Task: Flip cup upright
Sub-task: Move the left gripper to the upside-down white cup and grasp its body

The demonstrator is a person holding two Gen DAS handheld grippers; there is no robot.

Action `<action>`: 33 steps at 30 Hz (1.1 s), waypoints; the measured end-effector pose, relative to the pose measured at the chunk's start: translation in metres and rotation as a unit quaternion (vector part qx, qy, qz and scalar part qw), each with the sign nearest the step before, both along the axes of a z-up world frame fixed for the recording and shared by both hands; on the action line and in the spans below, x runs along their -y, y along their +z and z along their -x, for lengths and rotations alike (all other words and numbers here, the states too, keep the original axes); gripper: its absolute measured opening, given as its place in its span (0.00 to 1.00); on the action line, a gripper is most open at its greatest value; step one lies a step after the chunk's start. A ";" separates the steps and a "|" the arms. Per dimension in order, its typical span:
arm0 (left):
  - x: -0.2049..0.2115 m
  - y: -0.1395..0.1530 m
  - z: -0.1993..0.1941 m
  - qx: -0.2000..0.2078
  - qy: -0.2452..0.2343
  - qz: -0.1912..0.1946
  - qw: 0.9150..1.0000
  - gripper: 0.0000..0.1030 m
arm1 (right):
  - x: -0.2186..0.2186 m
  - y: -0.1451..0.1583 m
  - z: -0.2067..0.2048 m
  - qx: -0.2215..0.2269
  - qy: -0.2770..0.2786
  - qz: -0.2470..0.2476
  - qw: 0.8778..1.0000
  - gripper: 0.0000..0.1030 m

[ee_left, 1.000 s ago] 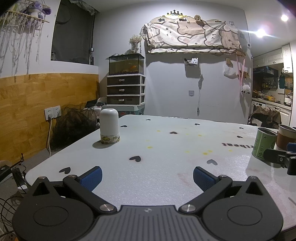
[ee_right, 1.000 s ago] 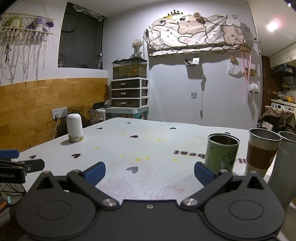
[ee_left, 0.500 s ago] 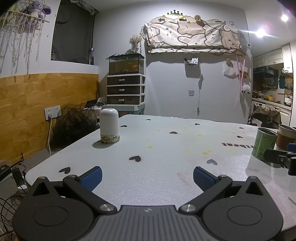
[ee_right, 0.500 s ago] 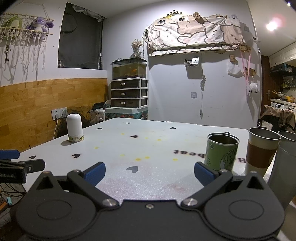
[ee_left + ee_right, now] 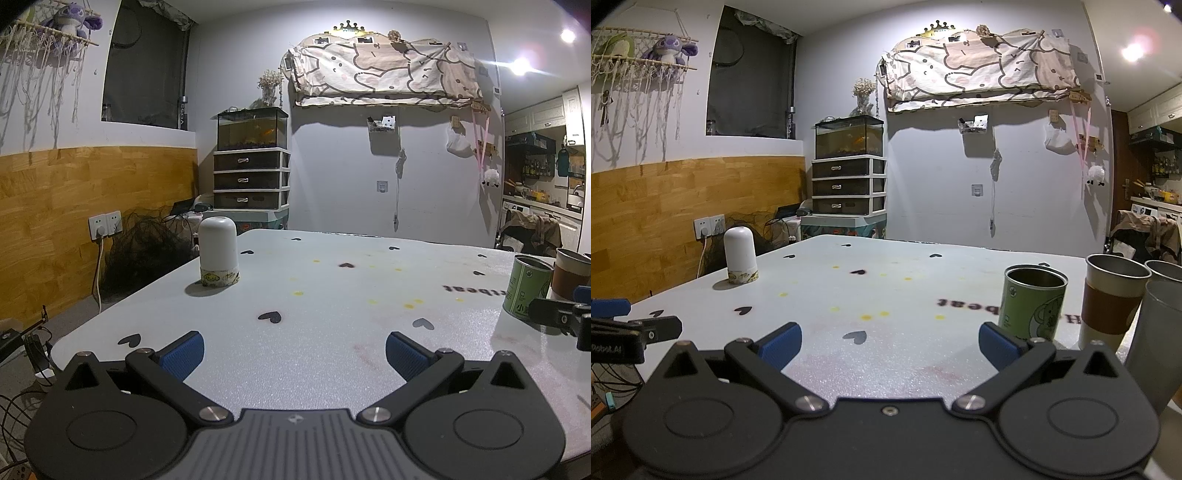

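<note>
while white cup point(image 5: 218, 251) sits upside down, prob untouched, left gripper point(image 5: 294, 350) & right gripper point(image 5: 890, 343) gape, holding nothing.

left tongs point(image 5: 294, 347): spread wide, empty | right tongs point(image 5: 890, 341): spread wide, empty

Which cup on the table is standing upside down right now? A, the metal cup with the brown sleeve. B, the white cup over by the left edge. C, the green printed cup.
B: the white cup shows a closed, rounded top and rests on its rim, while the green printed cup and the brown-sleeved cup show open mouths facing up.
</note>
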State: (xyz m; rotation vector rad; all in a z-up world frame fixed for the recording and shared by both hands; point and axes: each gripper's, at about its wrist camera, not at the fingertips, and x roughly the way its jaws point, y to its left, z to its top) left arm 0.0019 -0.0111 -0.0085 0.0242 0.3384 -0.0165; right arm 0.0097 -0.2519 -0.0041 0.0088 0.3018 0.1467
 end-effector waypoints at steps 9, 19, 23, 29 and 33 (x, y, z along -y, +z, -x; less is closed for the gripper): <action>-0.016 0.014 -0.030 0.008 0.017 0.011 1.000 1.00 | -0.001 0.001 0.002 0.004 0.003 -0.002 1.000 1.00; -0.044 0.030 -0.120 0.000 0.087 -0.014 0.996 1.00 | -0.004 0.002 0.015 0.014 0.009 -0.006 1.000 1.00; -0.050 0.041 -0.165 0.008 0.105 -0.021 0.994 1.00 | -0.004 0.002 0.017 0.013 0.012 -0.005 1.000 1.00; -0.047 0.051 -0.224 -0.013 0.118 -0.043 0.992 1.00 | -0.003 0.002 0.020 0.016 0.010 -0.005 1.000 1.00; -0.055 0.048 -0.256 -0.044 0.125 -0.007 0.991 1.00 | -0.002 0.000 0.022 0.015 0.011 -0.007 1.000 1.00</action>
